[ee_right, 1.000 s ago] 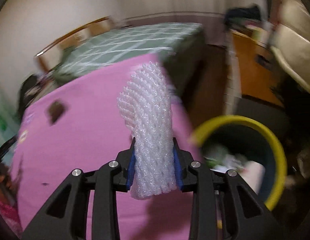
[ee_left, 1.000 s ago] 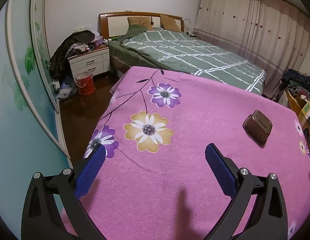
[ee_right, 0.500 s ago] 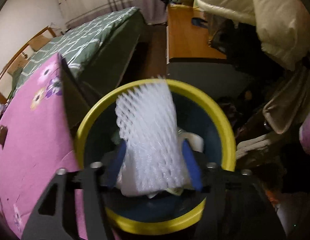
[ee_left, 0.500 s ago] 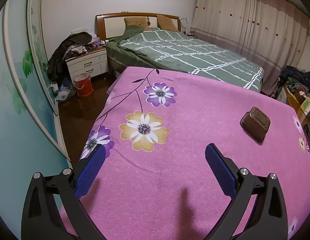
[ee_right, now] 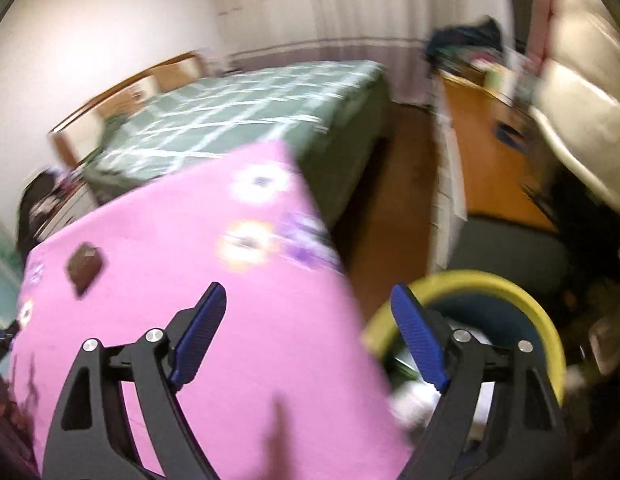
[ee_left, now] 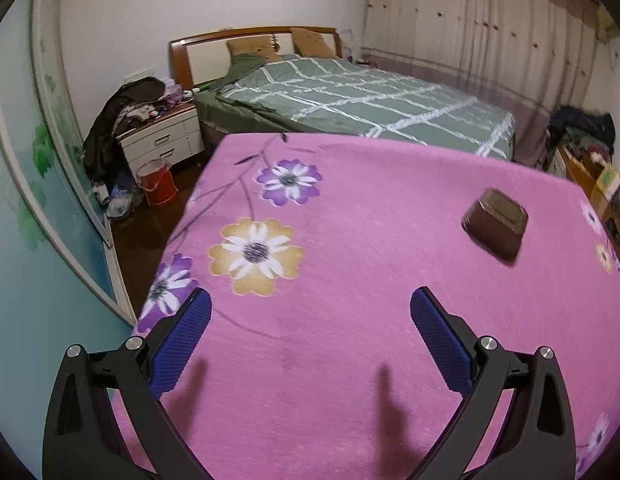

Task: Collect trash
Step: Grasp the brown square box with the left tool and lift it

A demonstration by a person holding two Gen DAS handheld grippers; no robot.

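Trash is what fills the yellow-rimmed bin (ee_right: 510, 280), and the white foam netting that sat pinched in the right gripper (ee_right: 308, 304) half a second ago is gone from it: the blue ribbed pads now stand wide apart with nothing between them. That gripper has swung back from directly over the bin, so its right finger overlaps the yellow rim while its left finger hangs above the pink cloth (ee_right: 230, 360). Inside the bin's dark blue wall lie pale, crumpled scraps, too blurred to tell apart; whether the netting is among them I cannot say.

The left gripper (ee_left: 310, 306) is spread open too, empty, its textured blue pads (ee_left: 182, 344) hovering over the same cloth, much as before. The cloth is soft, matte, printed with purple and yellow flowers and thin dark stems.

One piece remains on it: a small brown plastic tray (ee_left: 495, 223), squarish with rounded corners and a ridged top, lying well ahead of the left gripper's right finger, near the far right edge.

Beyond stands a bed (ee_left: 350, 100) with a green grid-patterned cover, and a red bucket (ee_left: 157, 182) sits by the nightstand.
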